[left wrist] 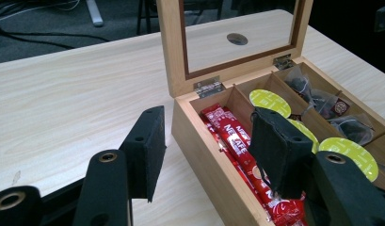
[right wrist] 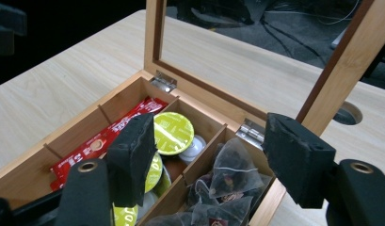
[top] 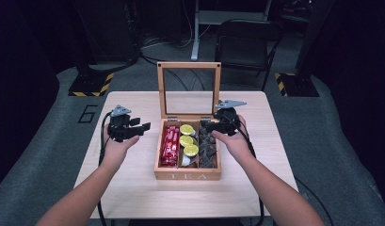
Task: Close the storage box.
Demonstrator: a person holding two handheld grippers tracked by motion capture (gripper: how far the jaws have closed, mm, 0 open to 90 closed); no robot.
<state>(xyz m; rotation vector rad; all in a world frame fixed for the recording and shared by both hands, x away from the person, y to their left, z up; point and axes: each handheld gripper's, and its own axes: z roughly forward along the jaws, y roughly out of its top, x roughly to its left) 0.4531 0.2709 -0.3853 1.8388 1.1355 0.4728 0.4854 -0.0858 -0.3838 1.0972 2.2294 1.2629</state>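
while both forearms came in from the near edge of the tabletop (top: 133, 197), each hand carried a claw up beside the wooden tea box (top: 188, 175), whose front wall read "tea". the left claw (top: 142, 126) hovered just off the box's left side, above bare wood, its jaws parted and nothing between them; in the left gripper view one jaw stood over the tabletop and the other over the box's left compartment. the right claw (top: 208, 126) hung over the back of the right compartment, jaws likewise spread and gripping nothing, with the pads clear of the contents.

inside the box, red nescafe sticks (left wrist: 237, 141) lay lengthwise in the left compartment, green-lidded capsules (top: 188, 140) sat in a row down the middle one, and dark tea bags in clear pyramid pouches (right wrist: 230, 169) filled the right one. behind them, the glass-paned lid (top: 188, 66) stood upright on its two metal hinges (right wrist: 164, 81). farther back, off the tabletop, a black chair (top: 246, 47) and a grey post (top: 196, 33) stood on the floor.
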